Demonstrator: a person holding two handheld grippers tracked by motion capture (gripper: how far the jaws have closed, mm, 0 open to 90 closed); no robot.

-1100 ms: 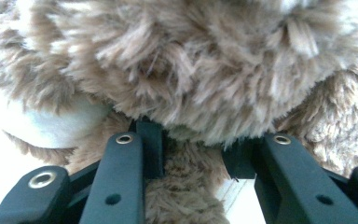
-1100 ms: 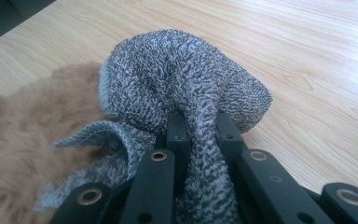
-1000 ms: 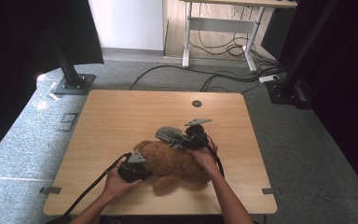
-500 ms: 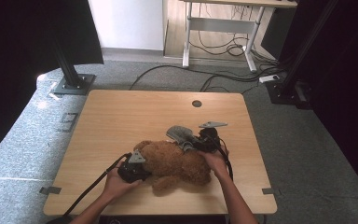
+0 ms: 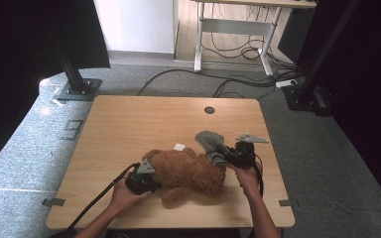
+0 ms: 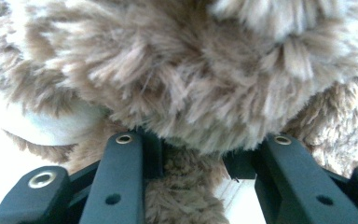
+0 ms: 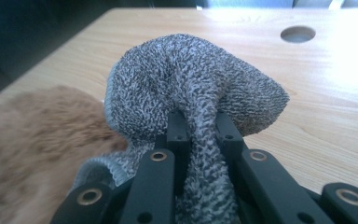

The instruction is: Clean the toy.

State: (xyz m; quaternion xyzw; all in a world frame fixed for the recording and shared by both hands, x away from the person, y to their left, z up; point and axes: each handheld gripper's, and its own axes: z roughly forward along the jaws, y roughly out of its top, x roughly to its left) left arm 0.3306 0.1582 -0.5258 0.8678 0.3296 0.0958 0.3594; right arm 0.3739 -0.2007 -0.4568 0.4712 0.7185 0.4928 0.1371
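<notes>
High view: teddy bear (image 5: 188, 171) lengthwise across table (image 5: 129, 124), left-right.

Left tongs (image 6: 193, 161) gripping; right tongs (image 7: 200, 123) pinched closed.

Floor: grey carpet (image 5: 129, 84), black cables (image 5: 228, 82) trailing
Wall: white (image 5: 134, 25)
Furniture: wooden table (image 5: 144, 119); white-legged desk (image 5: 233, 29) behind
Sides: black curtains (image 5: 25, 54)

Shaggy brown teddy bear (image 5: 191, 171); speckled grey knitted sock (image 7: 191, 88); pale wood-grain surface (image 5: 144, 124); black gripper (image 7: 200, 130) pinching grey knit.
</notes>
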